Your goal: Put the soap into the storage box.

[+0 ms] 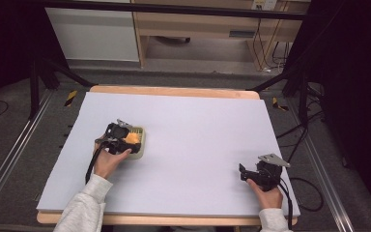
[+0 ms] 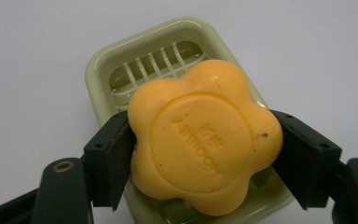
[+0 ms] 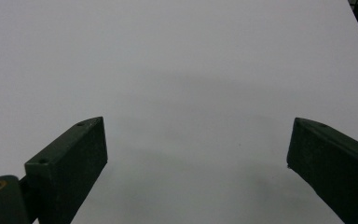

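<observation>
Surface: pale grey board on a wooden desk (image 1: 174, 91), with dark floor, cables and light wood furniture beyond.
Left gripper (image 1: 121, 137): at the desk's left-middle; in the left gripper view (image 2: 205, 158) its jaws are closed on opposite sides of the soap.
Soap (image 2: 204, 136): orange, flower-shaped with rounded lobes, a raised round centre stamped with small lettering I cannot read, a few dark specks on the face; waxy and smooth.
Soap dish (image 2: 103, 60): pale green, rounded rectangle, slatted drain grid inside; glossy, maybe wet.
Where the soap is: over the dish, covering its nearer half; whether it rests on the grid or hangs just above it I cannot tell.
Right gripper (image 1: 254, 175): near the desk's right front edge, well apart from the dish; jaws wide apart over bare board (image 3: 186, 93), holding nothing.
Progress: soap is gripped at the dish. My guess is a placing or a lifting; either way, the release or the carry is left to do.
</observation>
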`<control>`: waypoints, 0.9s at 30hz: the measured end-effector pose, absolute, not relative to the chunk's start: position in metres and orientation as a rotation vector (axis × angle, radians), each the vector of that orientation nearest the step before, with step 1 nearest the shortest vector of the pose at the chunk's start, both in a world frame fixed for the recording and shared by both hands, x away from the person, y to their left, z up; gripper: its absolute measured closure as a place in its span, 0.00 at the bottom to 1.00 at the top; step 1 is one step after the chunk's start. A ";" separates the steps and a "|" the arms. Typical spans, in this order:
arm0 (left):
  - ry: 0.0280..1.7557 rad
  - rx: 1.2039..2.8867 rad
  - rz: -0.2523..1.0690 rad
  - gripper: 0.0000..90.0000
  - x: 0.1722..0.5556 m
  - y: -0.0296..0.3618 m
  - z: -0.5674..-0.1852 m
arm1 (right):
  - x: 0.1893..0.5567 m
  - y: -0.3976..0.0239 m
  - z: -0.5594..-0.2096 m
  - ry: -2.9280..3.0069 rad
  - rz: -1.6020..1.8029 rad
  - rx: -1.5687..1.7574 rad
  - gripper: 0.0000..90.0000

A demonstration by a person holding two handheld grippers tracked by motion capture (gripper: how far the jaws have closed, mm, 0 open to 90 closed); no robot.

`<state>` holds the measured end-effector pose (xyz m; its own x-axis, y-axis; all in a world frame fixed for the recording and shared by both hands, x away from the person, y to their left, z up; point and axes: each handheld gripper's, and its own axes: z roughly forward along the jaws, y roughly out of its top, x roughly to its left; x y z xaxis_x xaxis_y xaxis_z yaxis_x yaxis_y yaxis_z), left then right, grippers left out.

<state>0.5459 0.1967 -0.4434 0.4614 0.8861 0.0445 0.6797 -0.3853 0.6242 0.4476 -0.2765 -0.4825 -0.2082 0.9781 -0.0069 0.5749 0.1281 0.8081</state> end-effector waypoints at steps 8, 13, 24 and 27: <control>1.304 2.179 0.524 0.29 0.546 0.196 -0.444 | 0.448 -0.277 -0.482 1.853 0.934 1.493 0.06; 1.309 2.175 0.533 0.29 0.546 0.195 -0.444 | 0.448 -0.277 -0.482 1.853 0.933 1.493 0.06; 1.293 2.131 0.562 0.27 0.543 0.199 -0.433 | 0.447 -0.276 -0.482 1.852 0.934 1.495 0.06; 1.277 2.115 0.551 0.27 0.540 0.200 -0.430 | 0.447 -0.277 -0.482 1.852 0.934 1.492 0.06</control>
